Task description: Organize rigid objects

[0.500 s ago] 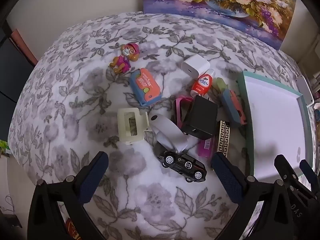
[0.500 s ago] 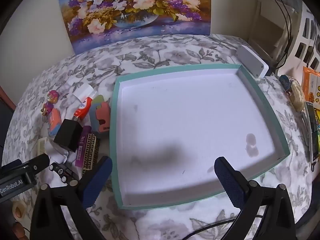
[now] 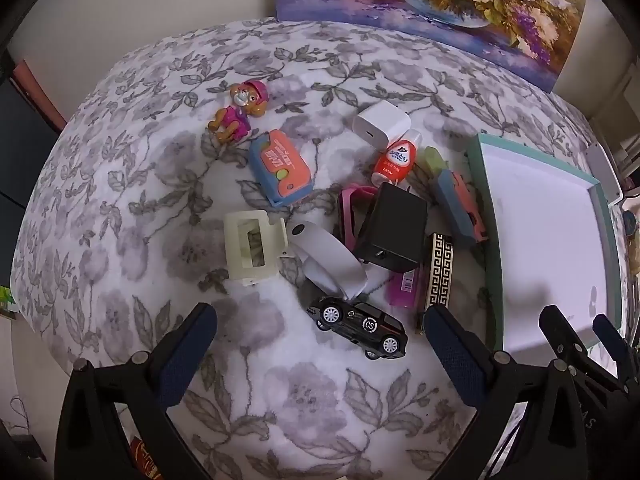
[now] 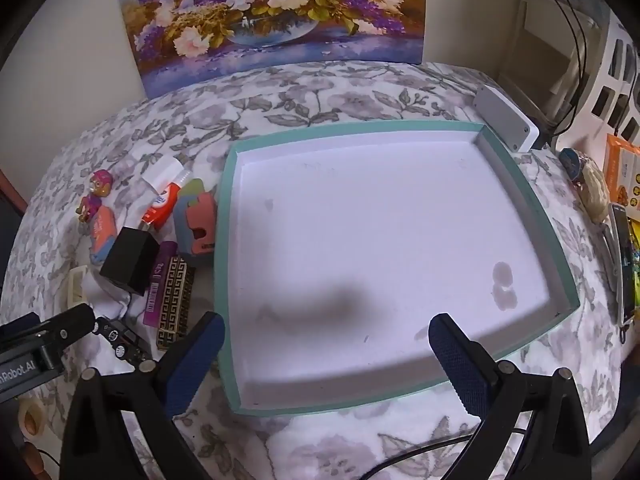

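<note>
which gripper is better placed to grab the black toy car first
Left. The left gripper hangs open right over the black toy car, which lies between its fingers. The right gripper is open over the teal-rimmed tray, with the pile off to its side.

black toy car [image 3: 358, 330], teal-rimmed tray [image 4: 224, 216]

In the left wrist view, a cluster of small objects is laid out at frame centre on the tablecloth [image 3: 120, 200], with the tray [image 3: 492, 240] set to its right. The toy figure [image 3: 239, 111] is placed at the upper left of the cluster, and the toy car [image 3: 358, 326] at its lower edge. The charger block [image 3: 394, 227] is positioned above the car, resting partly on neighbouring items.
</note>
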{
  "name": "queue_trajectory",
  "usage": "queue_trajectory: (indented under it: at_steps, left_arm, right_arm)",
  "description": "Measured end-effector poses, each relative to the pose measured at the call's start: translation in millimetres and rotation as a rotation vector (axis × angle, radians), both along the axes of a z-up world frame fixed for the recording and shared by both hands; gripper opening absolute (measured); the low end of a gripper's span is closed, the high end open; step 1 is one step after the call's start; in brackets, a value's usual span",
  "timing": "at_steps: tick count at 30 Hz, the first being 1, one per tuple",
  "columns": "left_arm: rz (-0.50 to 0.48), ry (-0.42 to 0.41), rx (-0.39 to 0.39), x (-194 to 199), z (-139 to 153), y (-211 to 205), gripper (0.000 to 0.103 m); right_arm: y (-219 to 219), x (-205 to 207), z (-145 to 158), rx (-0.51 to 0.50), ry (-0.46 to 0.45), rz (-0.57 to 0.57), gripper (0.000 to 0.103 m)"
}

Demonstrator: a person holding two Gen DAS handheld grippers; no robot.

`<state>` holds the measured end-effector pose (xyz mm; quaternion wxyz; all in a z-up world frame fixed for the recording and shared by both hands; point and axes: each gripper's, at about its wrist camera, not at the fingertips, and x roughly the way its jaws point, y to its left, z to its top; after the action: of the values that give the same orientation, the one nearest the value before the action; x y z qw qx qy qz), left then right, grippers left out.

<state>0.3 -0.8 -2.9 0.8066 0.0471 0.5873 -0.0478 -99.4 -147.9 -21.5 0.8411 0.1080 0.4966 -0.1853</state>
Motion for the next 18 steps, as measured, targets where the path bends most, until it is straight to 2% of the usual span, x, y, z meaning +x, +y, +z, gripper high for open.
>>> queue_trajectory:
  at_steps: [18]
  left_arm:
    - [0.0, 0.014, 0.015, 2.9, -4.5, 1.8, 0.103]
  right_arm:
    - [-2.3, 2.6, -0.9, -0.019, 0.023, 0.007, 0.103]
